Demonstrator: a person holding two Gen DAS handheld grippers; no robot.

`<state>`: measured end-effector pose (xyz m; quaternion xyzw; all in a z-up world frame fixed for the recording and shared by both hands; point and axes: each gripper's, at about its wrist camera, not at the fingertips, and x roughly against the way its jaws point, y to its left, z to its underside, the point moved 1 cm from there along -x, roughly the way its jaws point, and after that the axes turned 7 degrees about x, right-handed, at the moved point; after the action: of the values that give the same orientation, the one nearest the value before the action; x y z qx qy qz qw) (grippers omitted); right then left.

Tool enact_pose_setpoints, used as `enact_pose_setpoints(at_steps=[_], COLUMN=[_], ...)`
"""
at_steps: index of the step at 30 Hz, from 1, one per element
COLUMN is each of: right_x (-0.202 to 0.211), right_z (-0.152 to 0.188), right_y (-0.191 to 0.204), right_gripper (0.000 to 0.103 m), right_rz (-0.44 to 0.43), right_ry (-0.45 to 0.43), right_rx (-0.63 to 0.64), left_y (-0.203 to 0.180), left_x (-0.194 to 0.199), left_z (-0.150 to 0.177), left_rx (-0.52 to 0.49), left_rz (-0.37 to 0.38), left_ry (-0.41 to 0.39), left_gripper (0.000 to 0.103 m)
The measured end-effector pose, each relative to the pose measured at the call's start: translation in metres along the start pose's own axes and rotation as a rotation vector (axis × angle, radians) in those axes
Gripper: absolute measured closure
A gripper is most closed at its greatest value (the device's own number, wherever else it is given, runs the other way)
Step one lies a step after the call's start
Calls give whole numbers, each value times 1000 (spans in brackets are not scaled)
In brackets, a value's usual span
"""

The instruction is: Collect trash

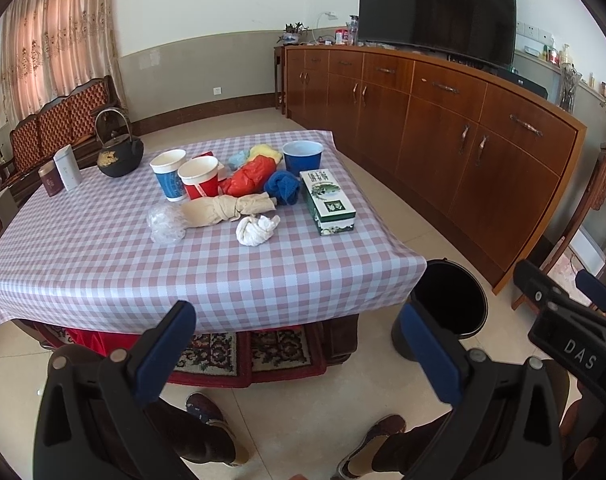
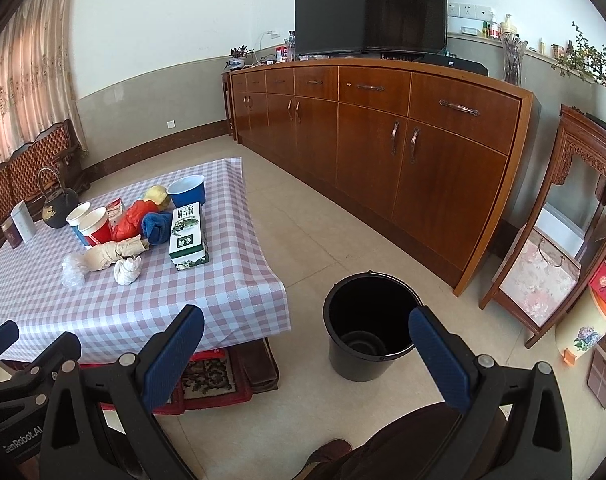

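- Trash lies in a cluster near the middle of the table, toward its far right corner: a white paper wad, a clear plastic wad, a beige wrapper and a red bag.
- Two paper cups stand touching behind the wrapper; a blue bowl sits near the far right corner.
- A green box lies along the right edge, with a blue cloth just beside it.
- A black kettle and two tins stand toward the far left edge.
- The black bin stands on the floor just off the table's near right corner.
- The left gripper is spread wide with nothing between its fingers, held off the near edge.
- The right gripper is likewise spread and empty, near the bin.
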<state>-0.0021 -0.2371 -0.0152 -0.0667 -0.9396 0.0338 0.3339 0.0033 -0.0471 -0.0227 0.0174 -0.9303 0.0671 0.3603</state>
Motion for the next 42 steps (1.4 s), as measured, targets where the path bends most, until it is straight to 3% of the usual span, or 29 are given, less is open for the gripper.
enact_pose_setpoints(at_steps=[17,28,42], right_x=[1,9,15], right_z=[-1,-2,-3], right_y=[7,10,7], right_gripper=[0,0,0], right_rz=[-13,-52,-60], right_ry=[-8,-61,-91], right_rx=[12,17,1], left_y=[5,9,12], left_x=[2,15,15], left_z=[-1,-6,-6], left_rx=[17,37,39], left_rz=[-4,-2,-3], left_ry=[-13,-96,-100], left_gripper=[0,0,0])
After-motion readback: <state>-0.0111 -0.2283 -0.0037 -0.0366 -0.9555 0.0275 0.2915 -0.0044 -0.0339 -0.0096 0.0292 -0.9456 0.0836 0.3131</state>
